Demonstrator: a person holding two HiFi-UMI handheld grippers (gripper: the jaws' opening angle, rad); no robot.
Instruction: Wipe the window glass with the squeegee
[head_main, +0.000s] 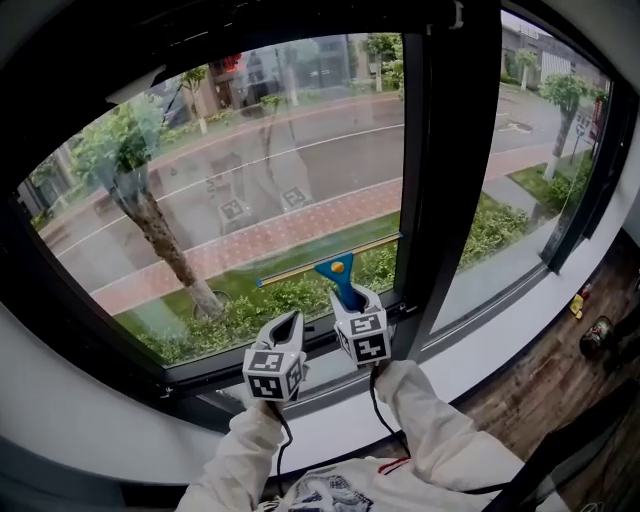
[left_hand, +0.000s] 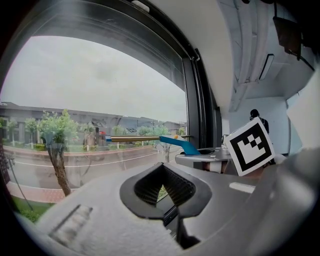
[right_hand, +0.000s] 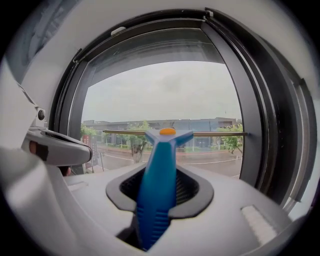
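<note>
The squeegee (head_main: 342, 280) has a blue handle, an orange button and a brass-coloured blade bar. The bar lies tilted against the lower part of the window glass (head_main: 250, 170). My right gripper (head_main: 352, 300) is shut on the blue handle (right_hand: 157, 185), just above the bottom frame. In the right gripper view the blade bar (right_hand: 210, 133) spans the pane horizontally. My left gripper (head_main: 289, 322) hangs to the left of the right one and slightly lower, near the sill. Its jaws (left_hand: 161, 187) are shut with nothing between them. From the left gripper view the squeegee (left_hand: 181, 145) shows to the right, ahead.
A thick black mullion (head_main: 450, 150) stands just right of the squeegee, with a second pane (head_main: 520, 200) beyond it. The white sill (head_main: 500, 335) runs below. A dark round object (head_main: 598, 335) and a small yellow thing (head_main: 578, 300) lie on the wooden floor at right.
</note>
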